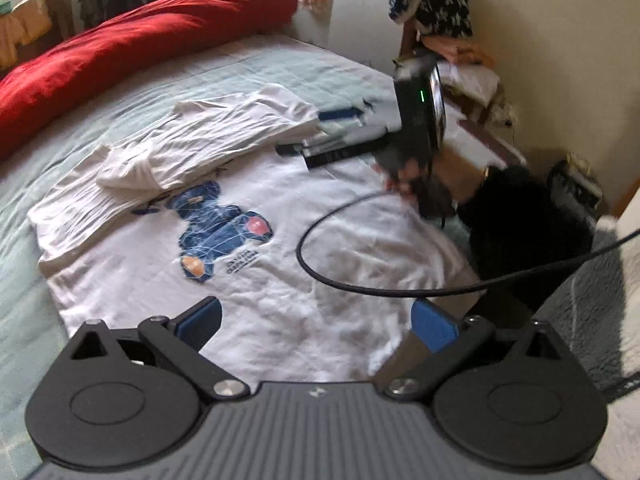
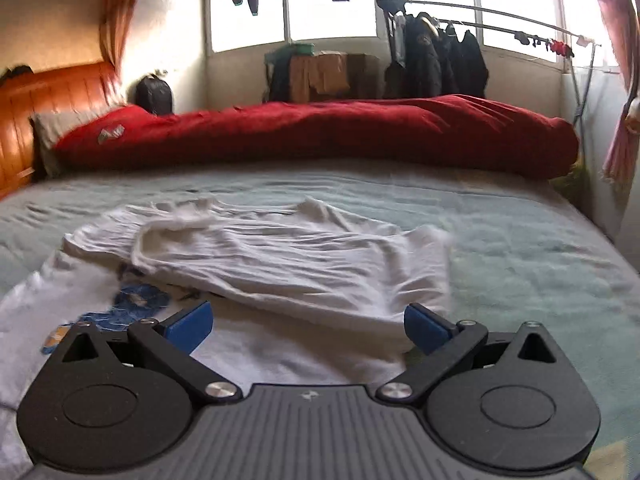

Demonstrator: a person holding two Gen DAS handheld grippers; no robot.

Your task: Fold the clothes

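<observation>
A white T-shirt [image 1: 280, 292] with a blue bear print [image 1: 222, 232] lies flat on the bed. Its far side [image 1: 208, 140] is folded over onto the body, which shows as a wrinkled flap [image 2: 300, 256] in the right wrist view. My left gripper [image 1: 316, 320] hovers open over the shirt's near hem, nothing between its blue pads. My right gripper [image 2: 308, 326] is open too, just above the shirt at the flap's near edge. In the left wrist view the right gripper [image 1: 316, 132] sits at the shirt's far right edge, held by a hand [image 1: 404, 180].
The bed has a pale green sheet [image 2: 520, 248]. A long red duvet roll [image 2: 320, 136] lies along its far side. A black cable [image 1: 304, 256] loops over the shirt. A clothes rack [image 2: 440, 52] stands by the window, and piled clothes [image 1: 440, 20] sit by the wall.
</observation>
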